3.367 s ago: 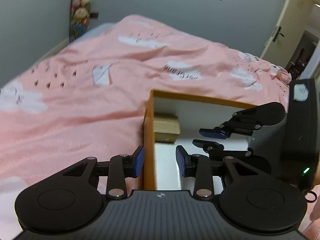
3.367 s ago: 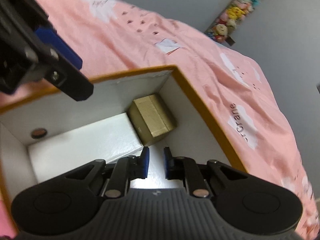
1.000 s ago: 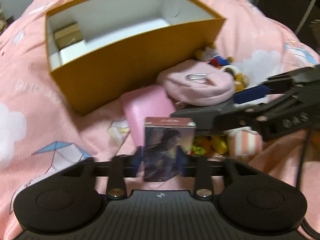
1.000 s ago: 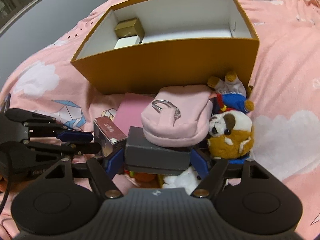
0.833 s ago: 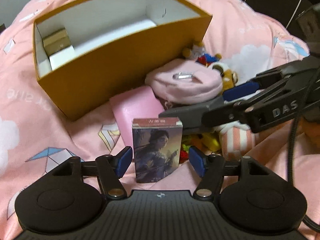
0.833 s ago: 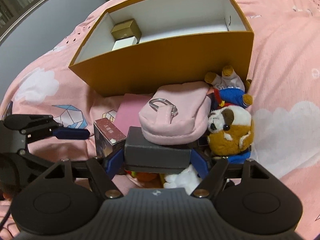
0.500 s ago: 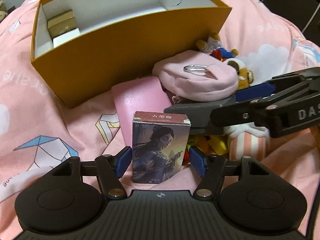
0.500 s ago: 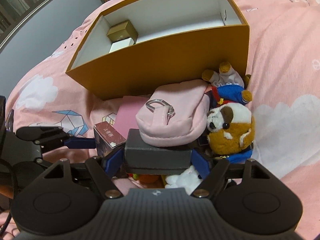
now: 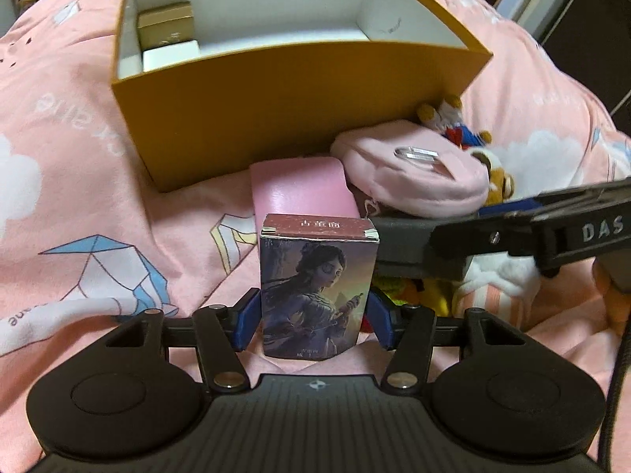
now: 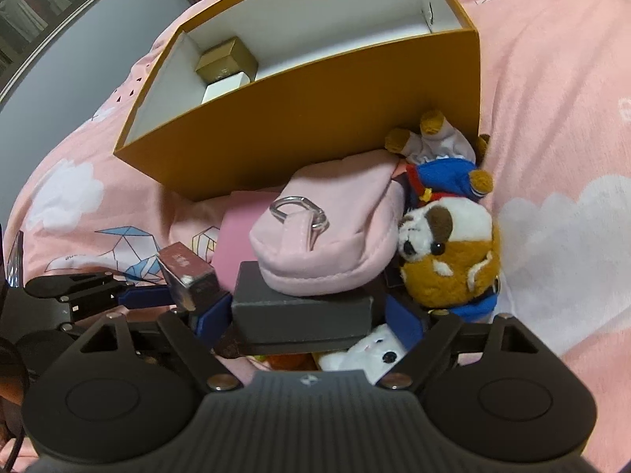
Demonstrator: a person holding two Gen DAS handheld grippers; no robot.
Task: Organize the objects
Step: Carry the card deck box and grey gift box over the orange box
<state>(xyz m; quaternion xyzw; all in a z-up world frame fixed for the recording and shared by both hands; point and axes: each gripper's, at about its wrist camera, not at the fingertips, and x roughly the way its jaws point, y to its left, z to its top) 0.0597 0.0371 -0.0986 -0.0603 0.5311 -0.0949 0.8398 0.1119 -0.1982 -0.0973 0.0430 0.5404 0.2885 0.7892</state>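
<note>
1. Since the earliest pictures both hand-held grippers have left the orange box [image 9: 299, 90] and come down over the pile of loose things on the bed [image 9: 71, 181]; they now sit low in each frame, each with one item between its pads.
2. Left hand-held gripper [image 9: 313, 321]: jaws have just been closing around the picture card box [image 9: 317, 287], which stands upright at lower centre of the left view. Pads look to be touching its sides; I judge it grasped, though barely.
3. Right hand-held gripper [image 10: 303, 321]: jaws have just been opening, with the dark grey box [image 10: 301, 311] between them. Small gaps show at both pads, so I judge it released, not gripped.
4. Done so far: only a gold box [image 9: 165, 25] and a white box [image 9: 170, 54] lie inside the orange box, upper left of the left view.
5. Left to do: pink pouch [image 10: 327, 232] resting on the dark grey box, pink case [image 9: 301, 187], dog plush [image 10: 449, 252], blue-clad plush [image 10: 437, 165], and smaller toys underneath, all outside against the box's near wall.
6. Judgement: early stage; most of the pile remains.
</note>
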